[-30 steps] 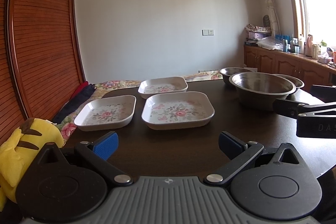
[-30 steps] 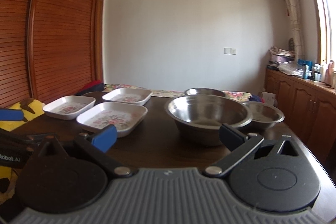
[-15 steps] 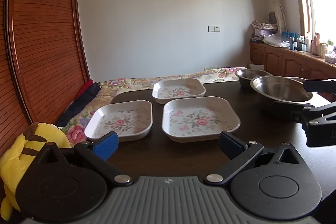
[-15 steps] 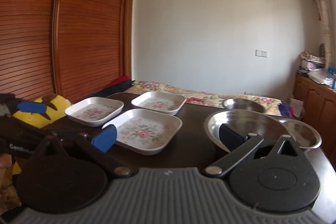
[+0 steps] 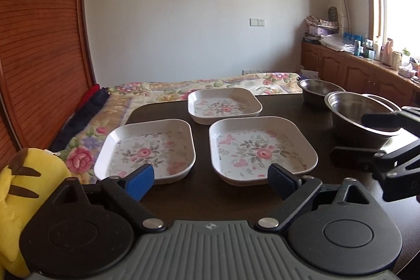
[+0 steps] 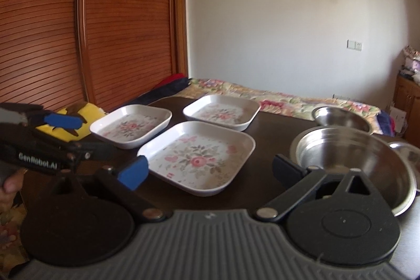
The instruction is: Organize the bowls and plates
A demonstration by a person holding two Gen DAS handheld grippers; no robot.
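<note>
Three white square plates with pink flower prints lie on the dark table (image 5: 204, 201): a left plate (image 5: 147, 148), a near right plate (image 5: 260, 148) and a far plate (image 5: 223, 105). To their right stand steel bowls: a big one (image 6: 354, 162), a small far one (image 6: 341, 118) and a third (image 6: 407, 151) behind the big one. My left gripper (image 5: 210, 180) is open, just short of the two near plates. My right gripper (image 6: 207, 169) is open, its fingers straddling the near plate (image 6: 199, 156) and the big bowl's rim, nothing held.
A yellow plush toy (image 5: 18, 190) sits off the table's left edge. A floral bedspread (image 5: 183, 88) lies beyond the table. A wooden slatted wardrobe (image 6: 92, 17) stands at the left. Cabinets with clutter (image 5: 367, 62) line the right wall. A hand (image 6: 9, 185) holds the left gripper.
Both grippers have moved forward and tilted down toward the dishes. The right view has swung left, so the plates now sit centred. Both stay open.
</note>
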